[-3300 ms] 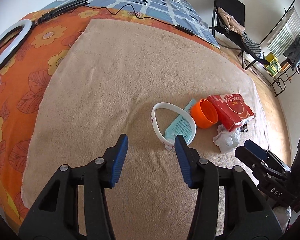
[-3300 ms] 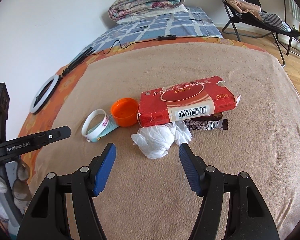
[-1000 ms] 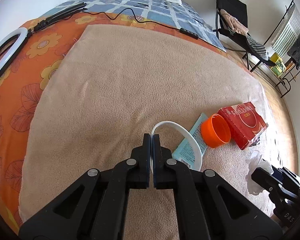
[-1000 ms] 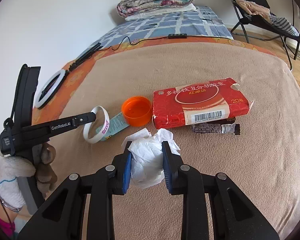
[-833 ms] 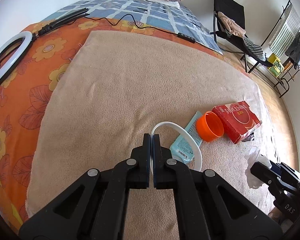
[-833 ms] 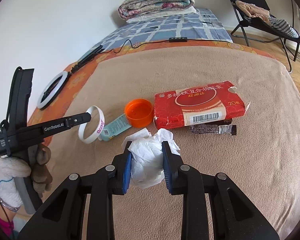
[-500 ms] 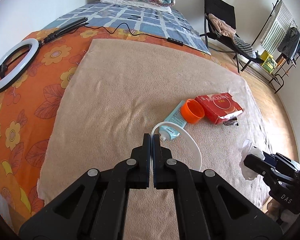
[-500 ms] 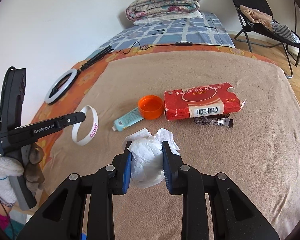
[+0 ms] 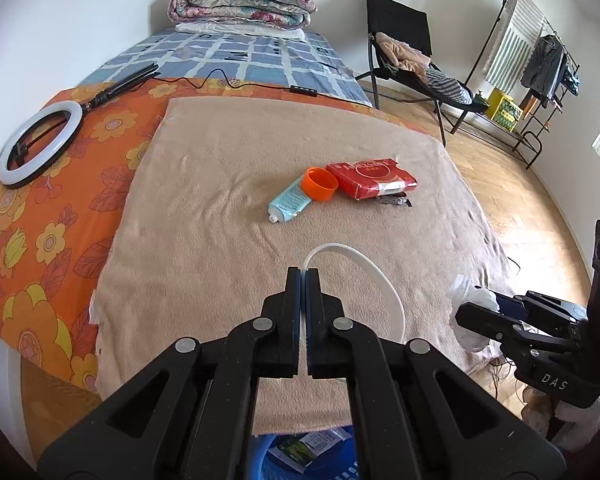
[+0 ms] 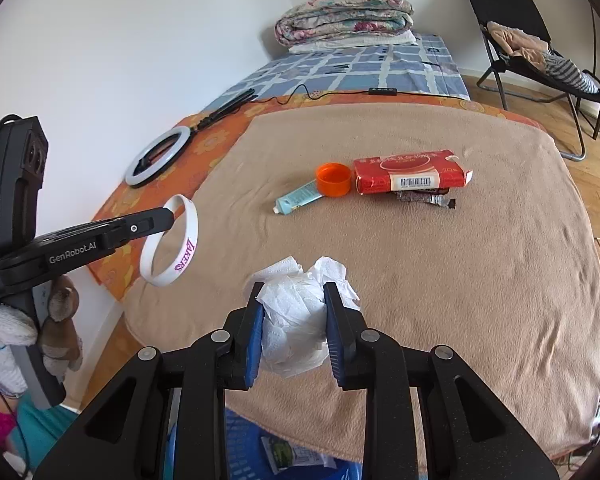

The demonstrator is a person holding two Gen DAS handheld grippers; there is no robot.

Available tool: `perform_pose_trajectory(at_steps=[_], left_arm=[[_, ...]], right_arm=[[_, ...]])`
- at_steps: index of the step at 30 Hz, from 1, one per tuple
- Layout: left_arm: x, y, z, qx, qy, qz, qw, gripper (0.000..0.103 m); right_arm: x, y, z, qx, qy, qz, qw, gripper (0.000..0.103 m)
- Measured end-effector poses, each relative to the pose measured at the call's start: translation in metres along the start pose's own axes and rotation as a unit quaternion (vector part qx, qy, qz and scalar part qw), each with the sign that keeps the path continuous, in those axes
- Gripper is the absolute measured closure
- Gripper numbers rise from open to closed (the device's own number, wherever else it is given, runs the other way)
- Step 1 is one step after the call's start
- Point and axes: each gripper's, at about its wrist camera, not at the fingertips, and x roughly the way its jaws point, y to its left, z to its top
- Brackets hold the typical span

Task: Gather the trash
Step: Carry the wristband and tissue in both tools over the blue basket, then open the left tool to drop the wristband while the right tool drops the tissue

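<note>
My left gripper [image 9: 303, 276] is shut on a white wristband [image 9: 374, 276] with purple lettering, held in the air above the near edge of the tan blanket [image 9: 228, 184]. The same wristband [image 10: 184, 240] hangs from the left gripper [image 10: 168, 214] in the right wrist view. My right gripper [image 10: 292, 300] is shut on a crumpled white tissue [image 10: 296, 320]; that tissue [image 9: 466, 300] also shows at the right in the left wrist view. Left on the blanket are a light blue tube [image 9: 290, 202], an orange cap [image 9: 320, 183], a red packet [image 9: 370, 178] and a dark wrapper [image 9: 396, 201].
A blue basket [image 9: 300, 456] with a wrapper inside stands on the floor just below the bed's near edge, also seen as the blue basket [image 10: 260, 452]. A ring light [image 9: 34, 144] and cable lie on the orange sheet. A black chair [image 9: 404, 52] and drying rack stand at the right.
Both grippers have drawn back and up from the blanket, carrying the wristband and the tissue toward the bed's near edge. The blue basket has come into view below.
</note>
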Motion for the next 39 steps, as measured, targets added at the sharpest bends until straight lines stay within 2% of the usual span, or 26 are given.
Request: perform_pose_trajectory(at_steps=[8, 16, 28, 39], left_arm=[[-0.027, -0.018, -0.045, 0.02, 0.006, -0.012, 0.9997, 0.103], [-0.034, -0.029, -0.095, 0.032, 0.029, -0.017, 0.9989, 0.103], [-0.01, -0.036, -0.154, 0.033, 0.081, -0.016, 0.996, 0.103], [0.016, -0.031, -0.184, 0.035, 0.126, -0.004, 0.9915, 0.103]], right_arm=[[-0.029, 0.012, -0.036, -0.007, 0.003, 0.0, 1.0, 0.078], [-0.048, 0.027, -0.072, -0.019, 0.007, -0.007, 1.0, 0.078], [-0.043, 0.039, -0.123, -0.023, 0.035, -0.007, 0.999, 0.078], [-0.022, 0.035, -0.159, -0.012, 0.072, -0.017, 0.997, 0.077]])
